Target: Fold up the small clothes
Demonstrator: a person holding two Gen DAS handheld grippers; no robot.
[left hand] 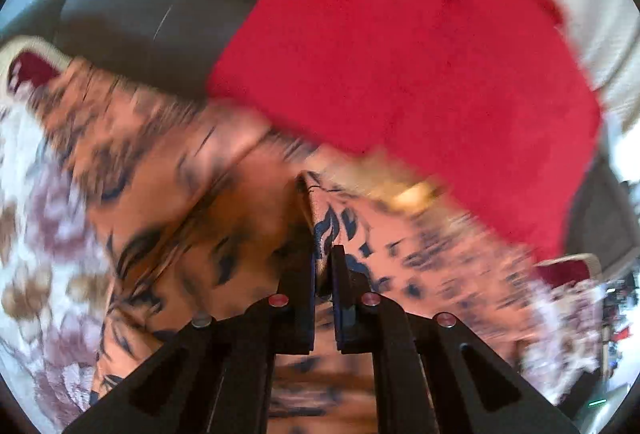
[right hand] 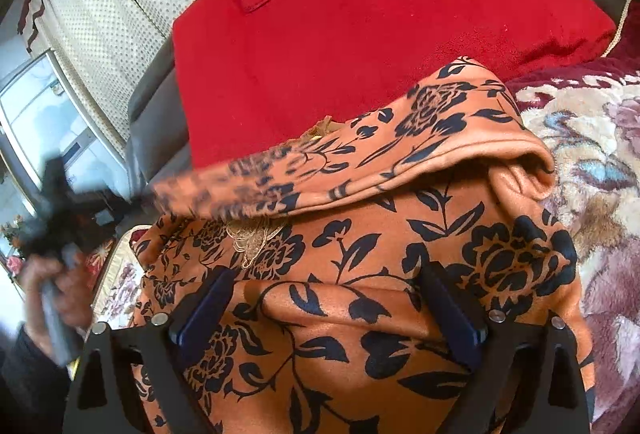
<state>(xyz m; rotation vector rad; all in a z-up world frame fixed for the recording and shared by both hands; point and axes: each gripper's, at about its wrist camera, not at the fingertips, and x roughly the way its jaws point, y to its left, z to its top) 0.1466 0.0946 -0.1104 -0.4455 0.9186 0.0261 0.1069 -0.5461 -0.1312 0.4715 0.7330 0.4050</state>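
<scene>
Item: orange garment (right hand: 360, 274), on our floral blanket (right hand: 592, 137), red cushion (right hand: 360, 33) at twelve o'clock. Our left gripper (left hand: 324, 254) clamps its edge; right gripper (right hand: 324, 286) jaws apart above it.

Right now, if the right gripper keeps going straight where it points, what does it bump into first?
Probably the orange flowered garment: the right gripper hangs open just over it, its fingers astride the cloth. The folded-over edge and red cushion lie beyond.

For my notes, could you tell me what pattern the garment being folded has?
The garment is orange-brown with a dark navy floral print, clearest in the right wrist view.
</scene>
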